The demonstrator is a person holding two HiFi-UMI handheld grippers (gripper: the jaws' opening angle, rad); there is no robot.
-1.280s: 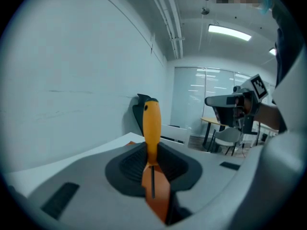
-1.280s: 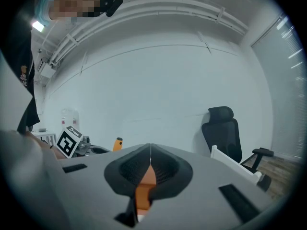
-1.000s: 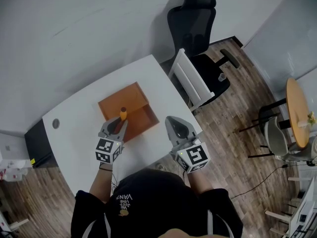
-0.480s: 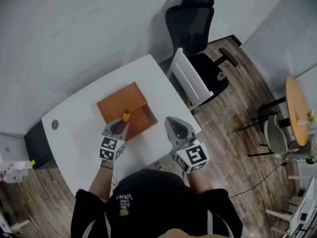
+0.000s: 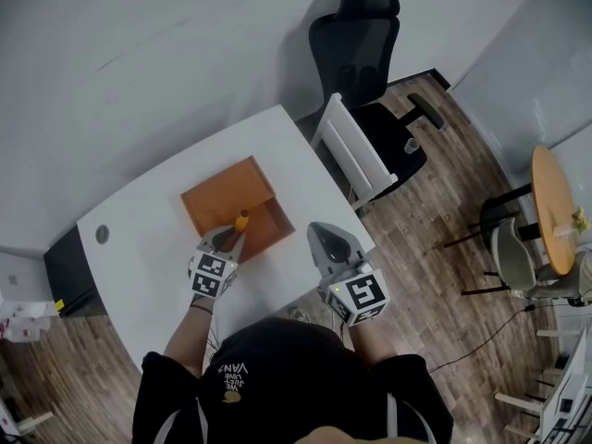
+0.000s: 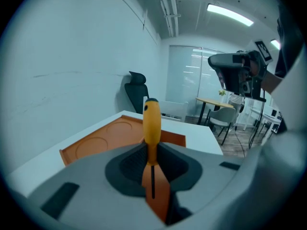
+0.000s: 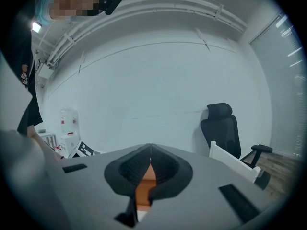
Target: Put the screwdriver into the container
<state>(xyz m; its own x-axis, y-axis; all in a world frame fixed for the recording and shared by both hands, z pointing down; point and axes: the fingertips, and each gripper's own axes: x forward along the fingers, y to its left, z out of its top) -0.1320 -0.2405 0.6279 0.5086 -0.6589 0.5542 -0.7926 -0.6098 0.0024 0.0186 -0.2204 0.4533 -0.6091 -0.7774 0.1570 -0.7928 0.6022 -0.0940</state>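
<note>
The orange container (image 5: 228,199) lies open on the white table (image 5: 139,257). My left gripper (image 5: 225,240) is shut on the screwdriver and hangs over the container's near edge. The screwdriver's yellow handle (image 5: 241,220) sticks out past the fingertips and over the tray. In the left gripper view the handle (image 6: 152,121) stands upright between the jaws of the left gripper (image 6: 152,151), with the container (image 6: 103,140) beyond it. My right gripper (image 5: 330,239) hovers at the table's right side, shut, with nothing in it. In the right gripper view the tips of the right gripper (image 7: 150,151) meet.
A black office chair (image 5: 365,44) and a white chair (image 5: 356,151) stand just past the table's far right corner. A round wooden table (image 5: 555,211) is far right. A grey cable grommet (image 5: 102,234) sits in the tabletop at the left.
My left gripper has sunk toward the container with the screwdriver and tilted further down. The right gripper has stayed still.
</note>
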